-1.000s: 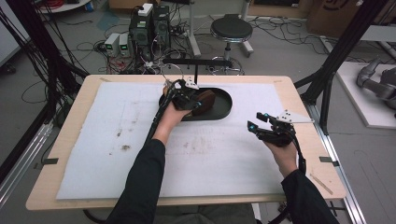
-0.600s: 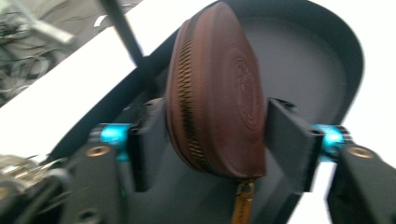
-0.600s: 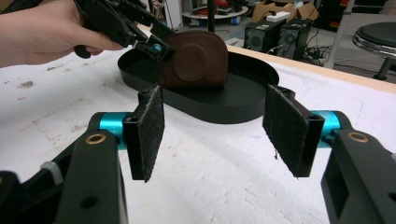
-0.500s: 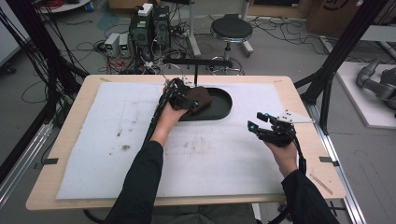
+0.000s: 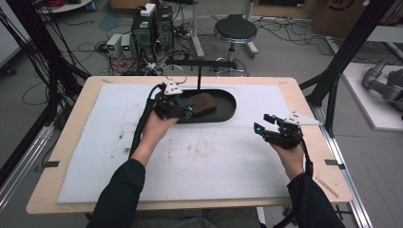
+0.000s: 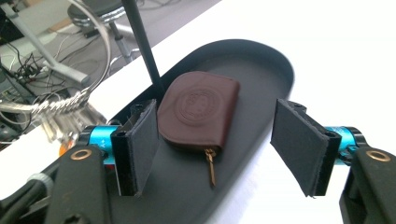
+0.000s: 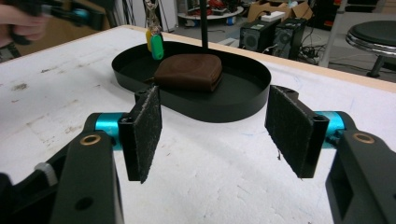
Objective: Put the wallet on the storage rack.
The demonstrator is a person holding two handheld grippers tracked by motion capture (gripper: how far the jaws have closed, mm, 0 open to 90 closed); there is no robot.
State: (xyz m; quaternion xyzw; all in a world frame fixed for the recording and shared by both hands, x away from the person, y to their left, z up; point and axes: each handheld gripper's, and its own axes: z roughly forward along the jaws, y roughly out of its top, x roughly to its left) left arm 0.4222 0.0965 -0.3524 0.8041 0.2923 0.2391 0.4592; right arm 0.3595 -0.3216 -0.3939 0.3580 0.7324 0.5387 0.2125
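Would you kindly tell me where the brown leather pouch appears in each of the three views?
High view: the brown leather pouch lies in the black oval tray, upper centre.
Left gripper view: centre, pouch just beyond the open jaws.
Right gripper view: upper centre, pouch in the tray.
Shared landmark: the thin black post behind the pouch.

Key ring [image 6: 70, 100] blurred; stool [image 7: 373, 39] cut off.

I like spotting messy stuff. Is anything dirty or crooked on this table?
Yes: brownish stains mark the white mat near the left forearm. The brown leather pouch lies askew in the black tray.
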